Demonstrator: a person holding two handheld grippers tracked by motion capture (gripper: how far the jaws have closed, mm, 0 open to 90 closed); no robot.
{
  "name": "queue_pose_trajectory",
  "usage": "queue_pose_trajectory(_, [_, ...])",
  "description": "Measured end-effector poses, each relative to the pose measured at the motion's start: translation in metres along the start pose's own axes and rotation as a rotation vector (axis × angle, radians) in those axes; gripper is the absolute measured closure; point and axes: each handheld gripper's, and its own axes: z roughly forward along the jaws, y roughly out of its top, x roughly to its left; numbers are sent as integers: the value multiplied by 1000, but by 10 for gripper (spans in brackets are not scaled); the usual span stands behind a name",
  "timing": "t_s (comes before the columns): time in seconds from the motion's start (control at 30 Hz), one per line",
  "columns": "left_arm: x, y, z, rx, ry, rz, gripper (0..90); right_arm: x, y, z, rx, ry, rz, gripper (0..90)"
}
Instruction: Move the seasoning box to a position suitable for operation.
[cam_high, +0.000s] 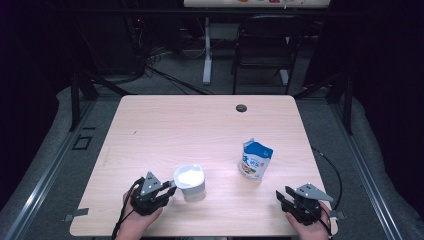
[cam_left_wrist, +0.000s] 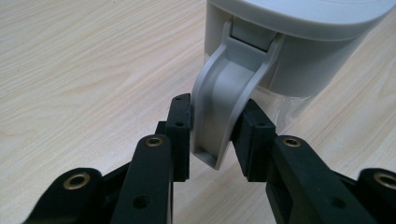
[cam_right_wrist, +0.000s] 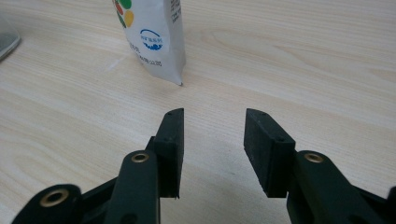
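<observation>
A white lidded jug (cam_high: 190, 181) stands near the table's front edge, left of the middle. Its grey handle (cam_left_wrist: 224, 98) sits between the jaws of my left gripper (cam_high: 167, 189), whose pads press on both sides of it. The jug's body (cam_left_wrist: 303, 51) rises just beyond the jaws. A blue and white pouch (cam_high: 256, 159) stands upright to the right of the middle. My right gripper (cam_high: 282, 195) rests at the front right, open with nothing between its fingers. In the right gripper view the pouch (cam_right_wrist: 152, 37) stands ahead and to the left of that gripper (cam_right_wrist: 214, 116).
The wooden table (cam_high: 200, 125) has a small round hole (cam_high: 241, 108) near its far edge. A cable (cam_high: 330, 165) runs off the right edge. A black chair (cam_high: 265, 45) and a desk leg (cam_high: 207, 50) stand on the floor beyond the table.
</observation>
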Motion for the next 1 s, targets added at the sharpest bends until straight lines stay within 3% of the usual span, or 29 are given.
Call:
queue_pose_trajectory(0.43, [5,-1,-2,5,-33,33,697,0,0,0,1,7,6,570])
queue_pose_trajectory(1.0, [16,-3,-6,-19,-21,-62,654,-1,0,1,13,7,9,543])
